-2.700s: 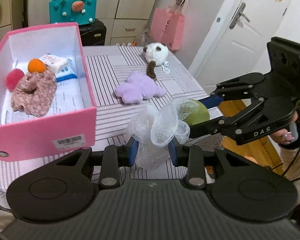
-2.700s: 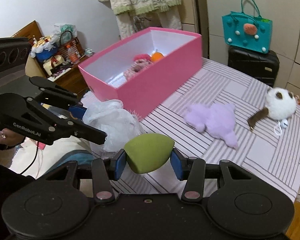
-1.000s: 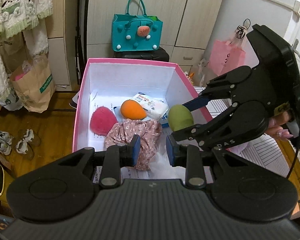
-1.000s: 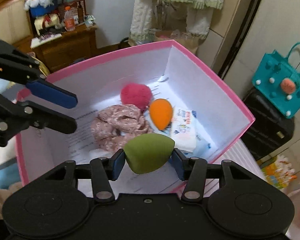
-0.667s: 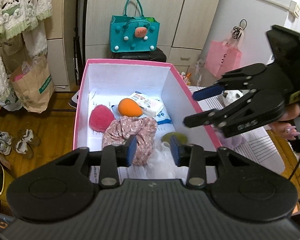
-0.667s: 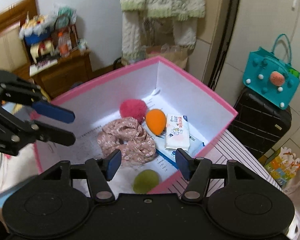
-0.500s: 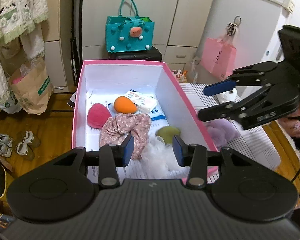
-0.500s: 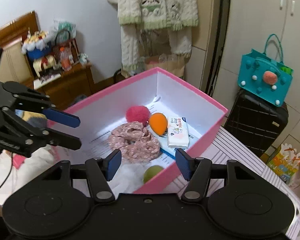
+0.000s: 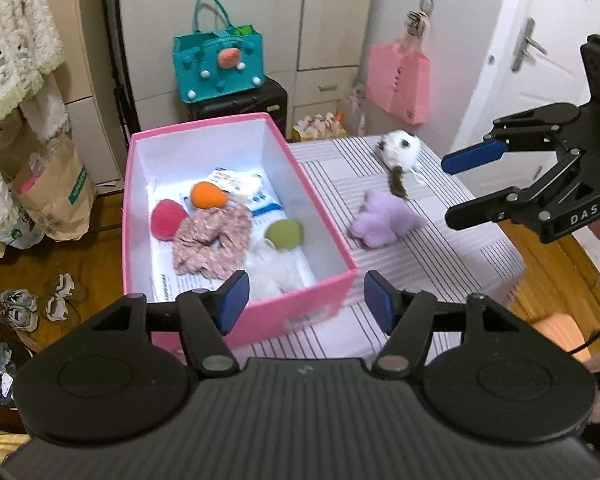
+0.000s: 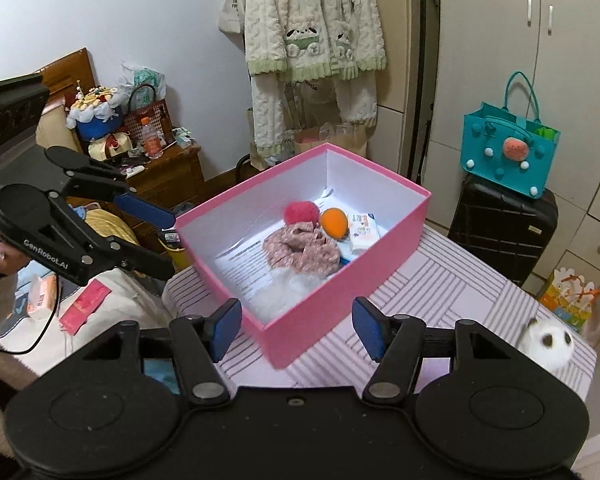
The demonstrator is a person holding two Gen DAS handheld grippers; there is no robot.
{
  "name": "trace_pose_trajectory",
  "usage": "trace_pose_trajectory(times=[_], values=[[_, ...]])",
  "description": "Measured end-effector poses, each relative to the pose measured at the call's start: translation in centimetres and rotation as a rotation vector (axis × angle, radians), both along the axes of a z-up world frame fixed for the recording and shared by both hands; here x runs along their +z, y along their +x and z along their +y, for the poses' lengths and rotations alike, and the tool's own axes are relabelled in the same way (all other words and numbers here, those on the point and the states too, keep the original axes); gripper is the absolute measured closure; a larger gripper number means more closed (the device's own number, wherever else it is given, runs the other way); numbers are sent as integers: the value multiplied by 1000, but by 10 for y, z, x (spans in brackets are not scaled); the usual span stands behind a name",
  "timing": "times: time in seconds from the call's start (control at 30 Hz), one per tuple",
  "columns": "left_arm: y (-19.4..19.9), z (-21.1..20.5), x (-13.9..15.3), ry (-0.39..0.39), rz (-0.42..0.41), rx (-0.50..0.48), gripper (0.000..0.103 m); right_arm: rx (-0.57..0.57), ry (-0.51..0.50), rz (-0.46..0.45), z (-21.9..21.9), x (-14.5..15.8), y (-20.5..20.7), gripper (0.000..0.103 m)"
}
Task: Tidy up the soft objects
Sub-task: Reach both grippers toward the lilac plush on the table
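Observation:
The pink box [image 9: 332, 240] [image 10: 384, 264] sits on the striped table [image 9: 452, 248]. Inside lie a green sponge [image 9: 284, 234], a white mesh pouf [image 9: 268, 268] [image 10: 284, 284], a floral scrunchie [image 9: 212, 240] [image 10: 300, 250], an orange sponge [image 9: 208, 196] [image 10: 334, 222], a red pom [image 9: 168, 218] [image 10: 300, 212] and a tissue pack [image 9: 236, 182] [image 10: 364, 230]. A purple plush [image 9: 384, 220] and a white-brown plush [image 9: 400, 152] [image 10: 548, 344] lie on the table to the right of the box. My left gripper [image 9: 304, 302] [image 10: 140, 236] is open and empty above the box's near end. My right gripper [image 10: 296, 326] [image 9: 472, 188] is open and empty, raised beside the plush toys.
A teal bag [image 9: 220, 64] [image 10: 508, 152] rests on a black suitcase [image 10: 500, 224] behind the table. A pink bag [image 9: 398, 80] hangs on the wall. A paper bag [image 9: 52, 196] and shoes [image 9: 20, 308] are on the floor to the left.
Both grippers let go: the pouf and the green sponge now lie in the box. Both grippers opened wide and pulled up and back from the box.

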State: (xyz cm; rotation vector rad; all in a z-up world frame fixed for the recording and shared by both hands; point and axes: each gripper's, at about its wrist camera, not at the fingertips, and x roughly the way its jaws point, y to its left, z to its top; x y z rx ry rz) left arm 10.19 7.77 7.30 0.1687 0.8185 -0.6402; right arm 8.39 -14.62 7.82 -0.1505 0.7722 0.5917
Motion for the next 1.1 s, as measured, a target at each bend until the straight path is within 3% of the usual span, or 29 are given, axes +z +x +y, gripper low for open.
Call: trace_pose_trajectory(times=[0.37, 0.73, 1.1], values=[[-33, -46, -4, 25, 15, -112, 33, -42, -14, -5, -35, -10, -54, 33], [-32, -113, -28, 10, 85, -218, 32, -62, -36, 34, -78, -46, -65, 31], [-7, -152, -54, -44, 72, -155, 32, -30, -52, -27, -109, -85, -46, 31]])
